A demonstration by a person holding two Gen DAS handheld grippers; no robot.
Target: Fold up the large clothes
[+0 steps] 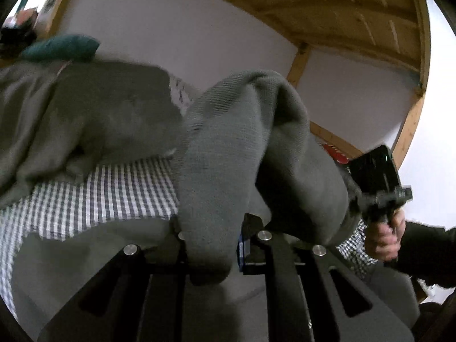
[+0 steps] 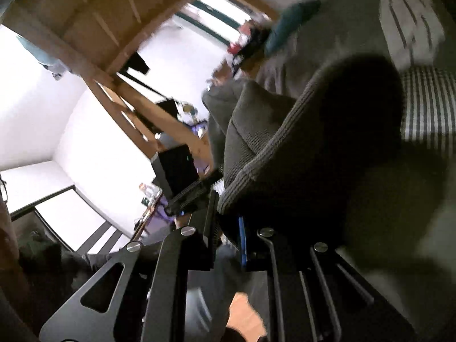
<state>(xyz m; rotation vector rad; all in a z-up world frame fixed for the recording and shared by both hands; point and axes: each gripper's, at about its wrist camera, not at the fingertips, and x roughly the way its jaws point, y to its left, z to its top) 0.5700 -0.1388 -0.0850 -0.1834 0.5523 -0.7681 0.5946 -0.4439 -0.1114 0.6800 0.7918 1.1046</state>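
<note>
A large grey sweatshirt (image 1: 108, 119) lies over a checked bedsheet (image 1: 94, 193). My left gripper (image 1: 212, 245) is shut on a ribbed grey edge of the sweatshirt (image 1: 228, 142), which bulges up between its jaws and hides the fingertips. My right gripper (image 2: 228, 236) is shut on another ribbed part of the same sweatshirt (image 2: 285, 148), lifted off the bed; the cloth covers its right finger. The right gripper also shows in the left wrist view (image 1: 379, 188), held by a hand at the right, with cloth stretched toward it.
A teal cushion (image 1: 61, 47) lies at the far end of the bed. Wooden beams (image 1: 296, 65) and white walls surround the bed. A striped pillow (image 2: 427, 102) shows at right. A cluttered desk (image 2: 182, 131) stands beyond.
</note>
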